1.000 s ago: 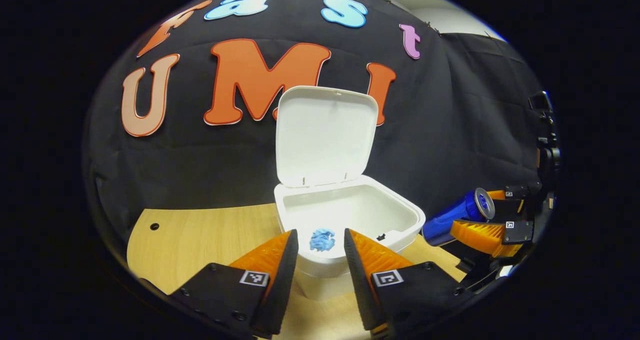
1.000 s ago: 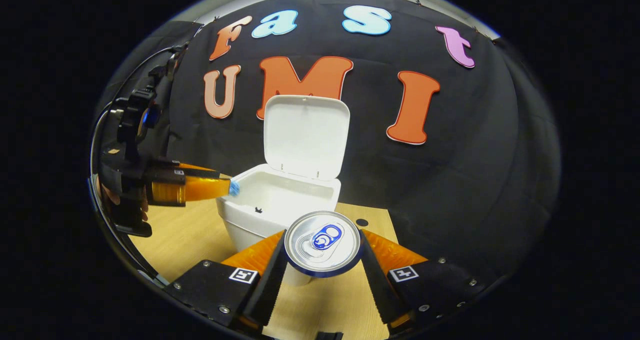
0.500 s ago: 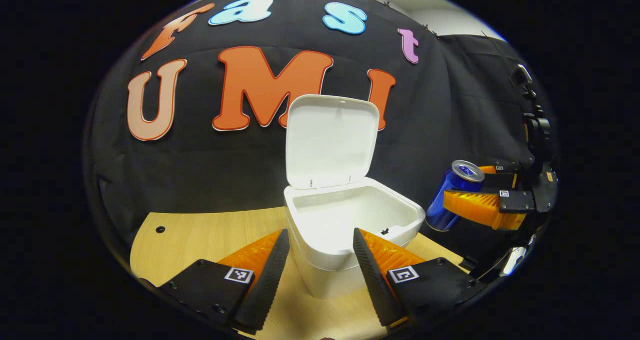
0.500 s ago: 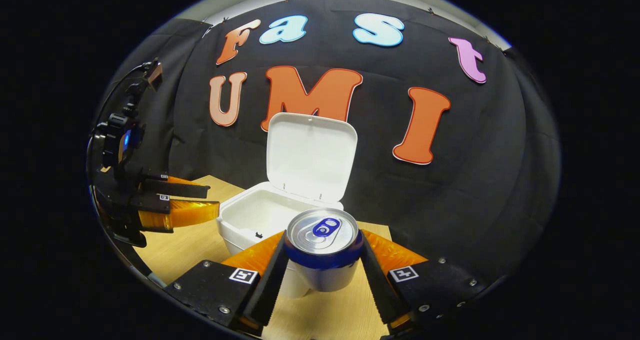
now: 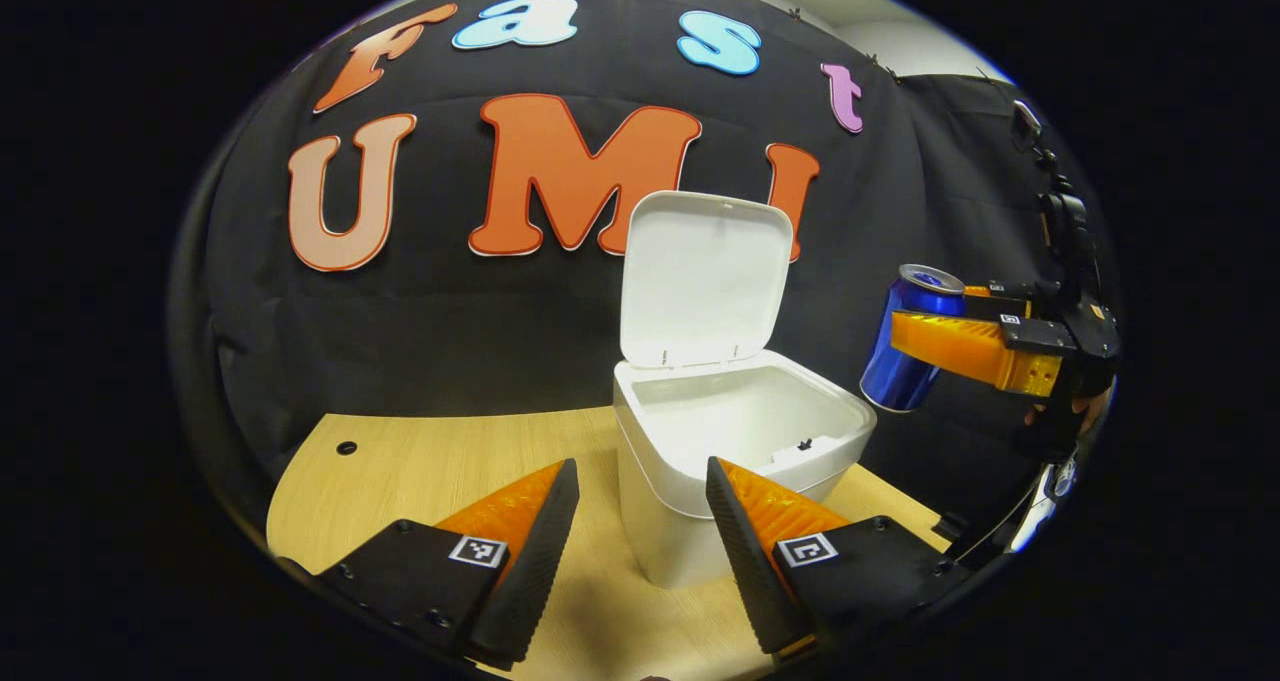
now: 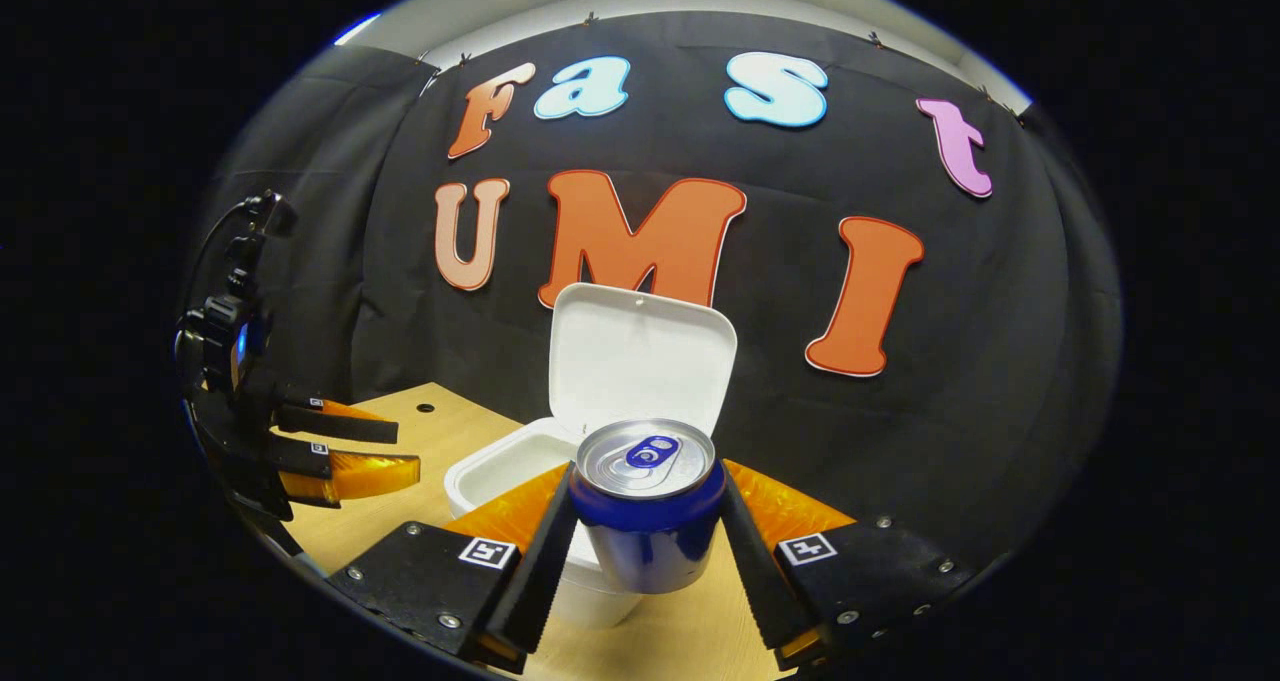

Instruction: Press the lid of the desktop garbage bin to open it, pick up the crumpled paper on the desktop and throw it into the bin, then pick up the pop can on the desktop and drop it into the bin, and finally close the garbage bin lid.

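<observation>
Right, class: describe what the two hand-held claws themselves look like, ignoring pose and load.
The left claw and right claw each have two wedge-shaped fingers with ribbed inner faces, tapering forward. Each finger sits on a black block carrying a square black-and-white tag and small screws.

even, fairly bright overhead light, soft shadows on the table, sharp focus, strong fisheye bending at edges.

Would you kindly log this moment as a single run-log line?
bin: lid up | right tool: shut on pop can, raised beside bin | left tool: open, nothing held
</observation>
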A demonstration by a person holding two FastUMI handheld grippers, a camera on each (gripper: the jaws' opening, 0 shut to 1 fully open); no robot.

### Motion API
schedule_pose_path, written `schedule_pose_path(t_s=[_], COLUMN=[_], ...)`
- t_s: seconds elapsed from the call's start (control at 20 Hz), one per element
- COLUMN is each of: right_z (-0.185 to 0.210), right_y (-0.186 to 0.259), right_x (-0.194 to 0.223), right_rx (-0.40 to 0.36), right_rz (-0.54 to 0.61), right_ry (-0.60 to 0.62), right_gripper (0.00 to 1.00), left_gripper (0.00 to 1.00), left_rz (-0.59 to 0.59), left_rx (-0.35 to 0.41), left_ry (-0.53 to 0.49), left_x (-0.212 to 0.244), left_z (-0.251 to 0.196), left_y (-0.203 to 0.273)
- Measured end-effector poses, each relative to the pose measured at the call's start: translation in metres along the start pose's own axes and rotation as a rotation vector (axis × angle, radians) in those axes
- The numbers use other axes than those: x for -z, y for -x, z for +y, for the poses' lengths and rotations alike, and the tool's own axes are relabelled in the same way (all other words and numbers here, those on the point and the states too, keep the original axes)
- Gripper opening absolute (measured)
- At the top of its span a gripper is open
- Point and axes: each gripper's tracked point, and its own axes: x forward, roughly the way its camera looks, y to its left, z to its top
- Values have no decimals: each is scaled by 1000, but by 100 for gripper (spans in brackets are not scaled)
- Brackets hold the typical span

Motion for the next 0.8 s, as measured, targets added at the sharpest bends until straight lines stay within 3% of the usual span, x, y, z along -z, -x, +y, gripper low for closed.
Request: schedule_pose_path(t_s=[0.05,0.1,0.8], right_z=[1,4,15], right_y=[-4,-7,-49], right_x=[-3,-5,31], right_rx=[-1,-4,-2], right_rz=[-10,-17,37], right_ry=[1,4,-55], right_gripper=[85,80,80], left_gripper=[83,83,83], left_rz=[-1,-6,-11], left_rx=[-8,-15,-142], left_ry=[-1,-4,-24], left_x=[-1,0,8], left_z=[3,5,56], left_y=[3,5,35])
